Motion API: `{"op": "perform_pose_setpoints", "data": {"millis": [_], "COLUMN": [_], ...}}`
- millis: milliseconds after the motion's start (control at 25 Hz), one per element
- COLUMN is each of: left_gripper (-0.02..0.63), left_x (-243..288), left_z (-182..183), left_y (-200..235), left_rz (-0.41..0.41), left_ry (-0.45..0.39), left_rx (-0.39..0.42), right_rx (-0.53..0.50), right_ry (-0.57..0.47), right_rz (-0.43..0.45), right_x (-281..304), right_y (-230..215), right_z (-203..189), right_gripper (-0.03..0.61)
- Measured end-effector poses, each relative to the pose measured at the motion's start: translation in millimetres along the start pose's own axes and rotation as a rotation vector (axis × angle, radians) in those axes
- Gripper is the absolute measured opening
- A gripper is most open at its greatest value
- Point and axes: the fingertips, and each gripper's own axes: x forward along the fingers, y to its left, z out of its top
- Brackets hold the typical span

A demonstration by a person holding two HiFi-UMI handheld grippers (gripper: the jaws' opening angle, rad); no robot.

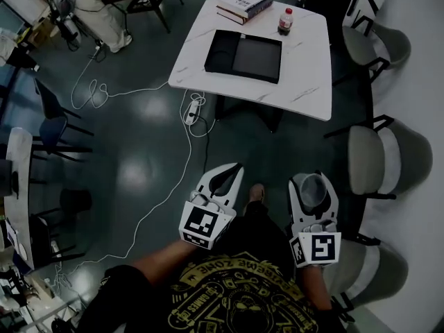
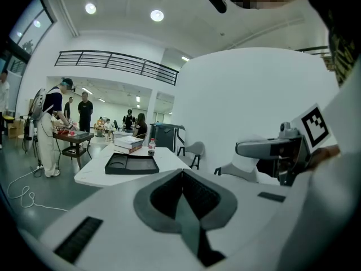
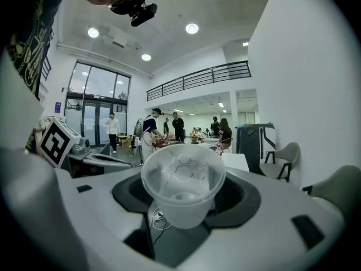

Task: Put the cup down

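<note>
The cup is clamped between the jaws of the right gripper, in the lower right of the head view. There it hangs over the dark glossy floor, well apart from the desk. It is a translucent plastic cup with a faint hexagon pattern on its wall and no readable print. The right gripper view looks into its open mouth and down to its bottom. The cup covers that gripper's jaw tips, so only the dark pads on either side of it show.

The left gripper sits just left of the right one. Its jaws are closed tip to tip around an empty dark gap, which is plain in the left gripper view. Each gripper carries a cube with black-and-white square markers. These are patterns, not letters, and they hide the hands beneath them.

The person's black shirt, at the bottom of the head view, has a yellow print. The word "ZONE" can be read in it, but the rest is curved, cut off by the frame edge and hard to make out.

On the white marbled desk, at the upper middle of the head view, lies a black tray. Beyond it is a stack of books, whose cover lettering is too small to read. Beside the books stands a bottle with a red cap and a red label, also illegible.

Grey chairs line the right edge, partly cut off. A power strip and a white cable lie on the floor, left of centre in the head view.
</note>
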Motion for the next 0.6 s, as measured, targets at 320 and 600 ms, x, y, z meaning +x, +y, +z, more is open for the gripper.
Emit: {"op": "perform_pose_setpoints", "data": {"millis": [320,600], "left_gripper": [0.011,0.011], "left_x": [48,78], "left_z": [21,34], "left_y": [13,17], "left_rz": [0.098,0.184], "left_ry": [0.013,0.002], "left_rx": [-0.014,-0.013], "right_rx": [-0.009,-0.024], "right_ry": [-0.004,-0.019], "right_rz": [0.102,0.215], "right_x": [52,82], "right_y": [-40,-54], "right_z": [17,20], "right_gripper": [0.259,0.259]}}
